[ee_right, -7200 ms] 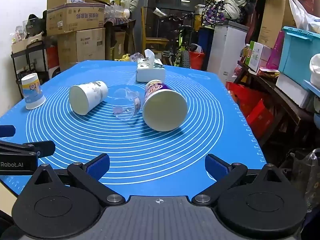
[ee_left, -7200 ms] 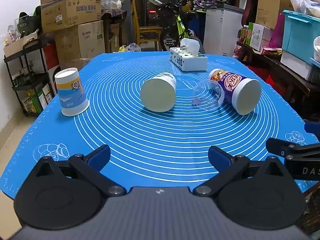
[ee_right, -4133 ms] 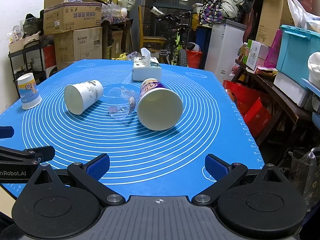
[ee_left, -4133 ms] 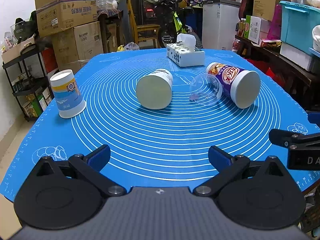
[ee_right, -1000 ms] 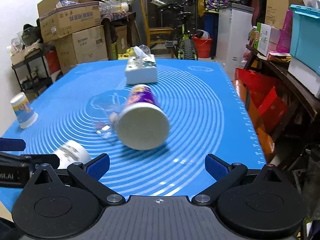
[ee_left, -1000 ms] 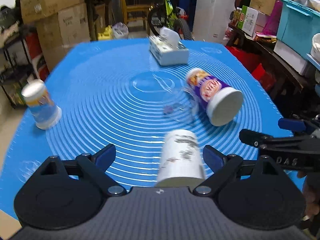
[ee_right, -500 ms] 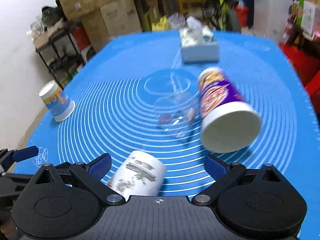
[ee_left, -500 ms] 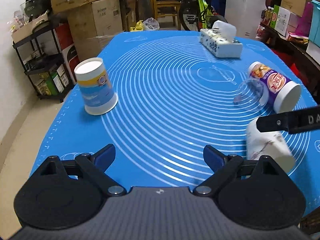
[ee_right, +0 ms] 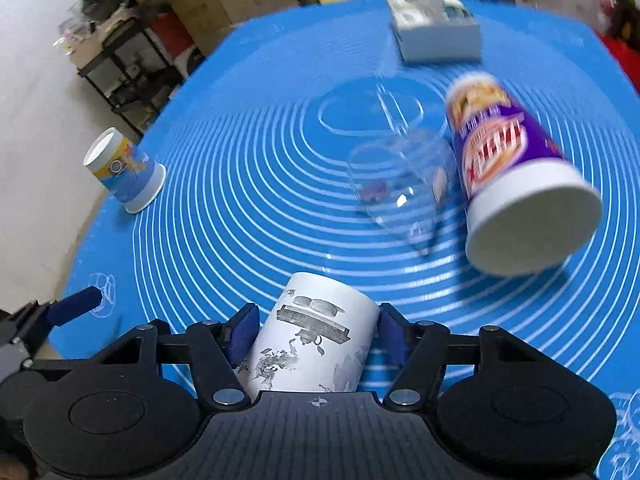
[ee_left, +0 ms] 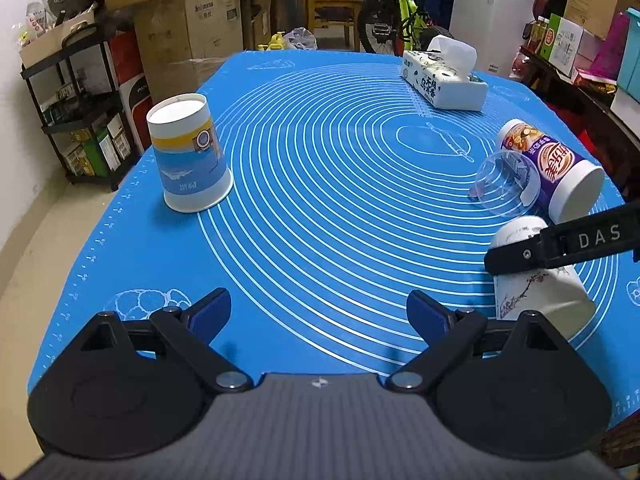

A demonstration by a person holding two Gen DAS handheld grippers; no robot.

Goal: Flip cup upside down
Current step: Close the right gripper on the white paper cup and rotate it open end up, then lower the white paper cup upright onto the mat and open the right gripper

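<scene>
A white paper cup with grey ink drawings (ee_right: 316, 344) sits between the fingers of my right gripper (ee_right: 316, 332), which is shut on its sides, base end pointing away from the camera. In the left wrist view the same cup (ee_left: 532, 288) stands on the blue mat at the right, wide end down, with a right gripper finger (ee_left: 560, 244) across it. My left gripper (ee_left: 320, 312) is open and empty over the mat's near edge.
A blue-and-yellow cup (ee_left: 188, 160) stands upside down at the left. A clear plastic cup (ee_left: 504, 188) and a purple cup (ee_left: 556, 168) lie on their sides at the right. A tissue box (ee_left: 444, 80) sits at the far side. Shelves and boxes surround the table.
My left gripper carried the white cup to the near right and let go. My right gripper has closed on it. The left gripper has swung left.
</scene>
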